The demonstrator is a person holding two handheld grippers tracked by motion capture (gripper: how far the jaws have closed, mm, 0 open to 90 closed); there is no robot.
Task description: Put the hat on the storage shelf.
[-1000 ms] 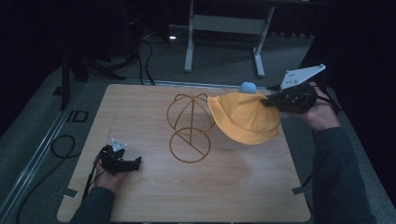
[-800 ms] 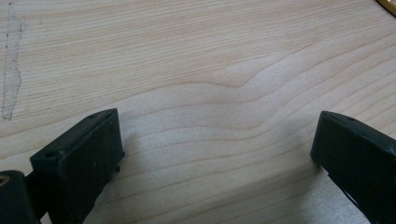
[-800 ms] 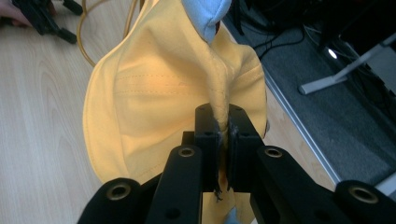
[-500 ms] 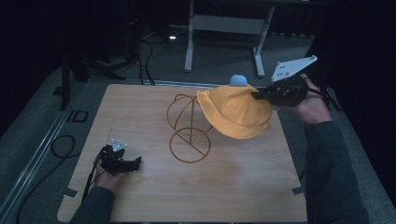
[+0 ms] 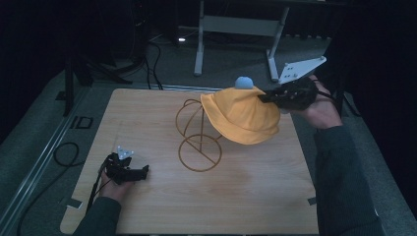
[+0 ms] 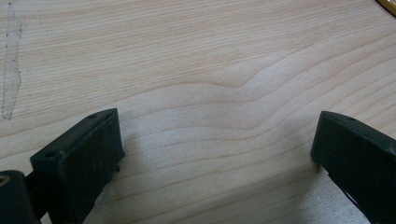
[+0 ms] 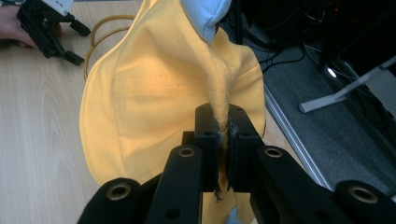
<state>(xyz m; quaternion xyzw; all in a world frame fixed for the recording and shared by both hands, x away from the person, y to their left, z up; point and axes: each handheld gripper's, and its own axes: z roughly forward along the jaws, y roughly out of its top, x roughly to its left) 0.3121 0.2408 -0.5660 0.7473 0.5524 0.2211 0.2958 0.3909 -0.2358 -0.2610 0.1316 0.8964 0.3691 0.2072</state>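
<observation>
right gripper (image 7: 223, 135) clamped on the brim of a yellow hat (image 5: 243, 115) lifted beside the wire stand (image 5: 199, 135); left gripper (image 5: 143, 171) resting on the table (image 5: 147, 118), jaws apart.

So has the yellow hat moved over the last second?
Yes. The yellow hat, pinched by the right gripper, shifted left toward the wire stand.

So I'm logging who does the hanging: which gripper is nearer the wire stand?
Right. The right gripper, clamped on the yellow hat, is just right of the wire stand; the left gripper rests open on the table, well left.
</observation>
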